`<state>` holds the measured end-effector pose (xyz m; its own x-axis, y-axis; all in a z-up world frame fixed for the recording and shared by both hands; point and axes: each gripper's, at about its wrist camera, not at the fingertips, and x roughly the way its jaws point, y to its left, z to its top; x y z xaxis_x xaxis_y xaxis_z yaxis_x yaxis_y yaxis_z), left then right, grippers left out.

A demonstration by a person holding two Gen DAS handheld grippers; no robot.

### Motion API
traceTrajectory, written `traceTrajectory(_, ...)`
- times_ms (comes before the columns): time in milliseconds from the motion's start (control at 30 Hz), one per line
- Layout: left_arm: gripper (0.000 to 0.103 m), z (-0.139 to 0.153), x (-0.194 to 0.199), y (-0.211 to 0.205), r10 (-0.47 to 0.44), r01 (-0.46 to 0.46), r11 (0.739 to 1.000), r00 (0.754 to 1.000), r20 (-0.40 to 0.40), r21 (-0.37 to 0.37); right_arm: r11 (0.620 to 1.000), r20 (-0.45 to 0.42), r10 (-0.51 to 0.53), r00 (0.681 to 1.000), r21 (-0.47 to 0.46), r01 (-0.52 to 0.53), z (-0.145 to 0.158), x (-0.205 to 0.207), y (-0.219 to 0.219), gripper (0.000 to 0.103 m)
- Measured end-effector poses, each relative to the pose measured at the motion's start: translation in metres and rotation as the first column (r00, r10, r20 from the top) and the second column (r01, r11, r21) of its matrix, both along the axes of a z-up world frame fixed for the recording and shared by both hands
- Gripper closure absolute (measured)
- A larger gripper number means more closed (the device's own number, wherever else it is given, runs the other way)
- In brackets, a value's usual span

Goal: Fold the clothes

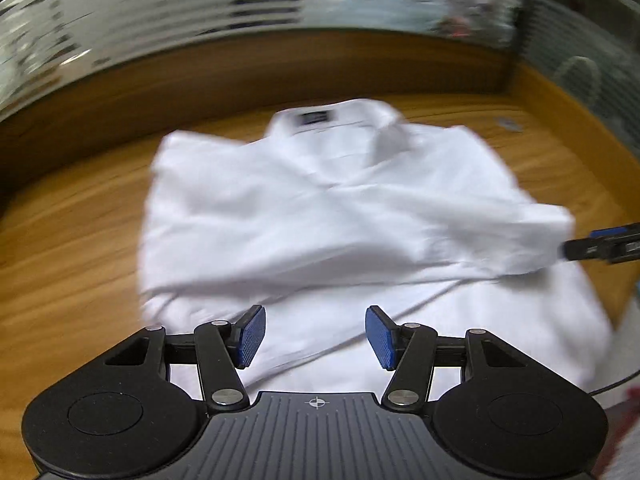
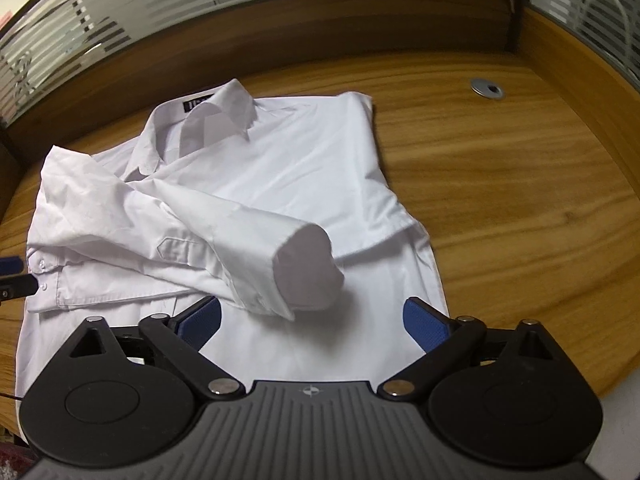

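A white dress shirt (image 2: 304, 160) lies face up on the wooden table (image 2: 520, 200), collar (image 2: 216, 116) at the far end, with both sleeves folded across the chest. The upper sleeve's cuff (image 2: 308, 272) stands open just ahead of my right gripper (image 2: 314, 324), which is open with nothing between its blue pads (image 2: 426, 328). My left gripper (image 1: 316, 336) is open above the shirt's lower body (image 1: 460, 320), in a motion-blurred view. The right gripper's fingers (image 1: 592, 246) show at the right edge there, beside the sleeve end. The left gripper's tip (image 2: 12, 276) shows at the shirt's left edge.
A wooden partition (image 2: 320, 28) topped with striped frosted glass runs along the table's far side and right side. A metal cable grommet (image 2: 487, 89) sits in the tabletop at the far right. The table's near edge (image 2: 624, 376) curves at the lower right.
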<state>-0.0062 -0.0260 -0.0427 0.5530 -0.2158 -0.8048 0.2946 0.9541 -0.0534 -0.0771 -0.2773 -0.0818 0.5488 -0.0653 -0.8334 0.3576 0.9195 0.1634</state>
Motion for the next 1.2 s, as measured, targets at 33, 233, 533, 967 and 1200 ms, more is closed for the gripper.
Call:
traceTrajectory(33, 0.045, -0.004, 0.001, 0.007, 0.026, -0.026, 1.000, 1.000, 0.003, 0.006, 1.000, 0.000, 0.009, 1.000, -0.001, -0.009, 0.000, 0.003, 0.000, 0.011)
traceTrajectory(233, 0.048, -0.027, 0.013, 0.046, 0.161, -0.163, 0.983, 0.986, 0.032, 0.082, 0.997, -0.012, 0.075, 0.997, 0.000, -0.075, -0.004, 0.024, 0.003, 0.032)
traceTrajectory(533, 0.064, -0.055, 0.047, 0.072, 0.253, -0.253, 0.962, 0.967, 0.014, 0.107, 0.981, -0.005, 0.184, 0.983, 0.063, -0.183, -0.008, 0.052, 0.006, 0.093)
traceTrajectory(967, 0.077, -0.070, 0.041, 0.080, 0.249, -0.251, 0.950, 0.968, 0.034, 0.184, 0.994, 0.106, 0.026, 0.994, 0.101, -0.037, 0.091, 0.048, -0.058, 0.101)
traceTrajectory(1200, 0.075, -0.070, 0.036, 0.086, 0.310, -0.311, 0.940, 0.950, 0.030, 0.137, 0.988, -0.087, -0.028, 0.996, 0.147, 0.041, 0.027, 0.034, -0.061, 0.101)
